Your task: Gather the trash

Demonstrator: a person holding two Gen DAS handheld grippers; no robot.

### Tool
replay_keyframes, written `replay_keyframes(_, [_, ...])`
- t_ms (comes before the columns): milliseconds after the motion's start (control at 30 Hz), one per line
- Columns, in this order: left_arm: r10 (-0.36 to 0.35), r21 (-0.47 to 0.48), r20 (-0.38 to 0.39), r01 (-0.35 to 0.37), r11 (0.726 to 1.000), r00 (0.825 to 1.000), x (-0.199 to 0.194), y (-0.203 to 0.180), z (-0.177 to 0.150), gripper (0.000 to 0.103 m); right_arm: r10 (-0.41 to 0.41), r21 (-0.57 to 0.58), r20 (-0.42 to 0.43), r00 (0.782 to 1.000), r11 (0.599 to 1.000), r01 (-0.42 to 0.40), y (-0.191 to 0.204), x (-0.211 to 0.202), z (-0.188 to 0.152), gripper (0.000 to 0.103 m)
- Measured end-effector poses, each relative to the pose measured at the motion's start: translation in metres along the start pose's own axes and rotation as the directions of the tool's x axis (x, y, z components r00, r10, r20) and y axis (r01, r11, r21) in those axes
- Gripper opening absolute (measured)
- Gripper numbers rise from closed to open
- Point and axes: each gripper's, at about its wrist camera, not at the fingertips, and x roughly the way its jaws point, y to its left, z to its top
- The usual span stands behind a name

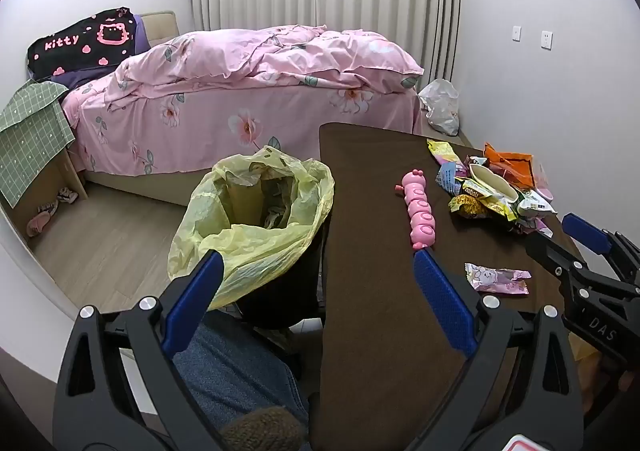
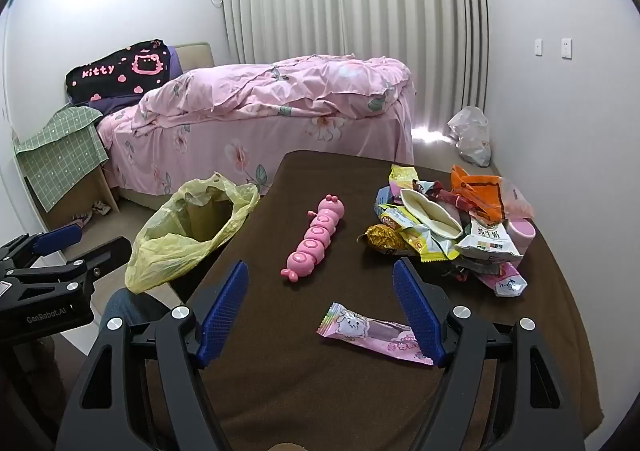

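Note:
A brown-clothed table (image 2: 360, 391) carries a heap of snack wrappers (image 2: 440, 219) at its far right. A single pink wrapper (image 2: 372, 333) lies flat near the front. My right gripper (image 2: 320, 265) hovers open just above it, and the wrapper's right end lies under the right pad without being touched. A pink caterpillar toy (image 2: 316, 239) lies mid-table. Left of the table stands a dark bin lined with a yellow bag (image 1: 256, 211) with some rubbish inside. My left gripper (image 1: 316, 267) is open and empty, straddling the bin's near rim and the table's left edge. The right gripper (image 1: 560, 241) shows at the right.
A bed with pink floral bedding (image 1: 248, 91) fills the back of the room. A nightstand under a green checked cloth (image 1: 32, 131) stands at the left. A white plastic bag (image 1: 442, 105) sits on the floor by the right wall. A jeans-clad leg (image 1: 236, 367) is below the bin.

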Motion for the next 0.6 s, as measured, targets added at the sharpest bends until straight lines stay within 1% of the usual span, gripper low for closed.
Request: replay_keyframes(600, [0.0,0.0,0.001,0.0,1.0,1.0,-0.0004,0.0008,-0.0004,0.091,-0.001,-0.006,-0.001,1.0,1.0,0.001,-0.0013,-0.0005,0.0003,0.071])
